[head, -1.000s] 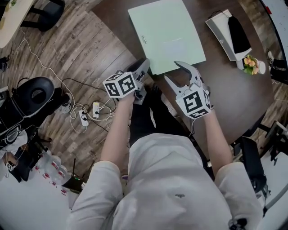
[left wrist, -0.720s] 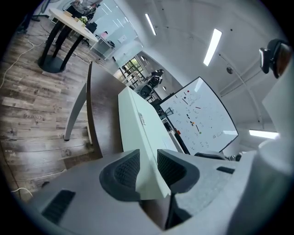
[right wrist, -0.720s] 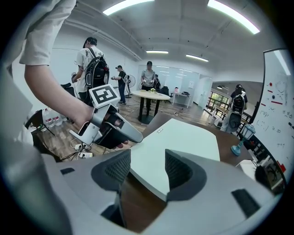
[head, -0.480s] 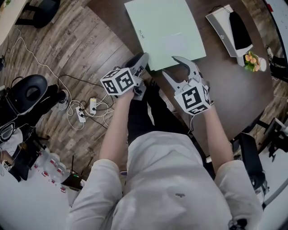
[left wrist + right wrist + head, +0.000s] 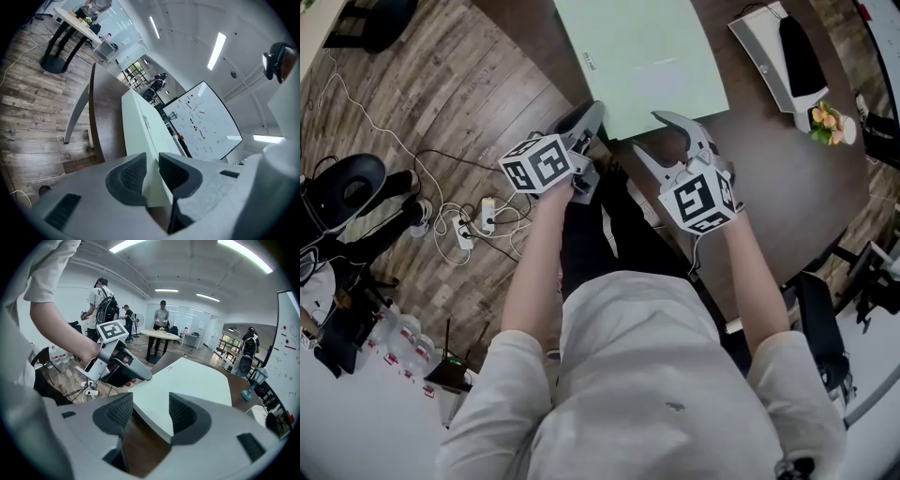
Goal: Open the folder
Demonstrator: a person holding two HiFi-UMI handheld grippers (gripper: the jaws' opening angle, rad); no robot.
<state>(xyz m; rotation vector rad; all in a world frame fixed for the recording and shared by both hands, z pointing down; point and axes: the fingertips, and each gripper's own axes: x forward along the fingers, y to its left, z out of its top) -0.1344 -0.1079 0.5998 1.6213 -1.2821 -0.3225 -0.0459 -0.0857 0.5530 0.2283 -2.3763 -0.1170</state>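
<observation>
Two handheld grippers sit at the near edge of a pale green flat folder (image 5: 637,47) (image 5: 140,122) (image 5: 187,380), which lies closed on a dark brown wooden table (image 5: 769,178) (image 5: 105,108) (image 5: 140,446). Far left of the fingers, a white power strip (image 5: 487,214) and its tangled cables lie on the grey-brown plank floor (image 5: 441,103). The left gripper (image 5: 592,117) (image 5: 151,161) is turned on its side. Its fingers are set to a narrow slot that the folder's near left corner fills, a pad against each side of it, right at the table's rim. Just right of those fingers, the right gripper (image 5: 645,134) (image 5: 151,401) has its fingers spread wide and grips nothing. The folder's near edge lies between the fingertips, with bare table under the pads. Beyond both pairs of fingers the folder stretches away with its cover flat. Well right of the right gripper's fingers stands a white tray (image 5: 759,52) carrying a black object (image 5: 797,61), with a small cluster of yellow and pink flowers (image 5: 823,122) just beside it
</observation>
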